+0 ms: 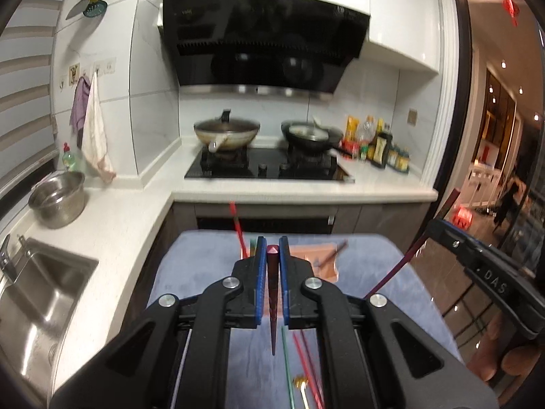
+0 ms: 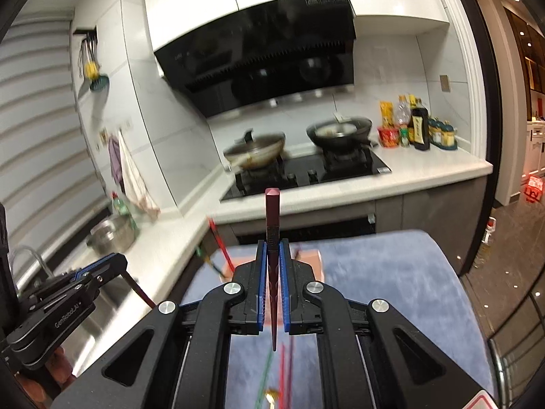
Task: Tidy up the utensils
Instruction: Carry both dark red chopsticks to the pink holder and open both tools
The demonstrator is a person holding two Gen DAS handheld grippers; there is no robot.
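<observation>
My left gripper [image 1: 272, 242] is shut on a dark red chopstick [image 1: 273, 272], which I see end-on between its blue pads. My right gripper [image 2: 272, 243] is shut on a second dark red chopstick [image 2: 271, 218], whose thick end stands well above its fingertips. Each gripper shows in the other's view: the right gripper [image 1: 442, 226] at the right edge, the left gripper [image 2: 115, 260] at the lower left. Both hang over a blue-grey cloth [image 1: 190, 269]. A brown holder [image 1: 325, 255] at the cloth's far end has a red chopstick [image 1: 236, 225] leaning out. Green and red chopsticks [image 1: 299, 351] and a gold spoon [image 1: 301, 383] lie below.
Beyond the cloth is an L-shaped white counter with a hob [image 1: 269, 168] carrying two woks. Sauce bottles [image 1: 378, 143] stand at its right. A steel pot [image 1: 58, 197] and a sink [image 1: 37, 293] are to the left. A doorway opens on the right.
</observation>
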